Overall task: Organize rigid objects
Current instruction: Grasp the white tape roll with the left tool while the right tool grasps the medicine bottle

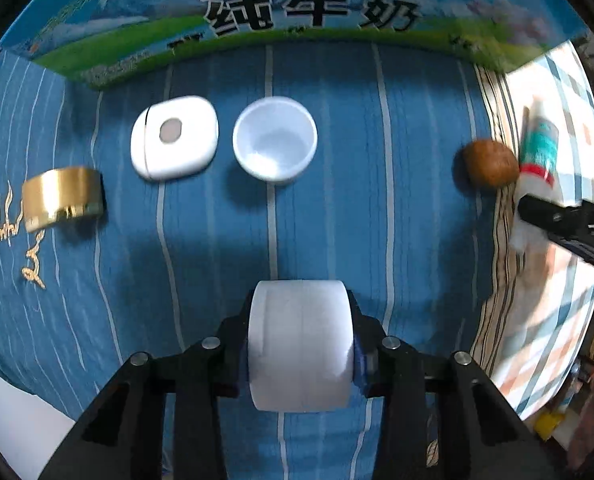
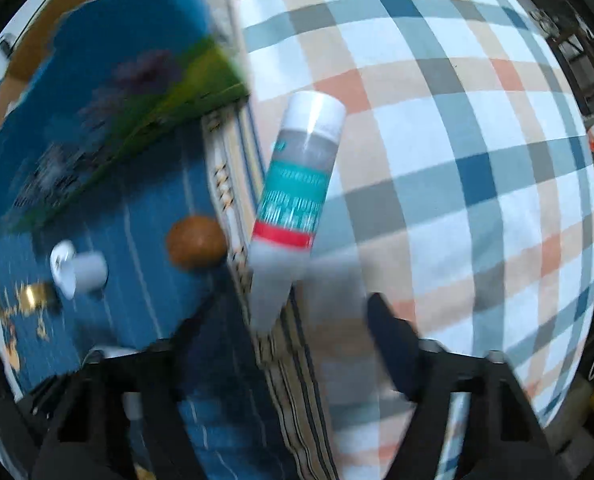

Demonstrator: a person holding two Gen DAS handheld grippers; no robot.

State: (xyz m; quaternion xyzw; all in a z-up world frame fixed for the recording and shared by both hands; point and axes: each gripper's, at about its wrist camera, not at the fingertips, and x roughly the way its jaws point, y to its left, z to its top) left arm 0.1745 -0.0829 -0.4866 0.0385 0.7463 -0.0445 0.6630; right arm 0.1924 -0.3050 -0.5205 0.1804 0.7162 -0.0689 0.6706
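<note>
Tube (image 2: 297,184) lies straight ahead of the open right gripper (image 2: 281,344), long axis in line with its jaws, while the left gripper (image 1: 301,344) clamps a white cylinder (image 1: 301,344).

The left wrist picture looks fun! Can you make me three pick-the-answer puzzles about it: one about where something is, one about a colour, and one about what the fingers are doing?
1. Where is the white cup?
A. Right of the white rounded case
B. On top of the milk box
C. Inside the gold tin

2. What colour is the round tin at the far left?
A. Red
B. Gold
C. Purple

3. What is the left gripper doing?
A. Wide open, holding nothing
B. Shut on a white cylinder
C. Holding the brown ball

Answers:
1. A: the white cup sits just right of the white rounded case on the blue striped cloth.
2. B: the tin is shiny gold.
3. B: the left gripper has its fingers pressed on both sides of the white cylinder.
</note>
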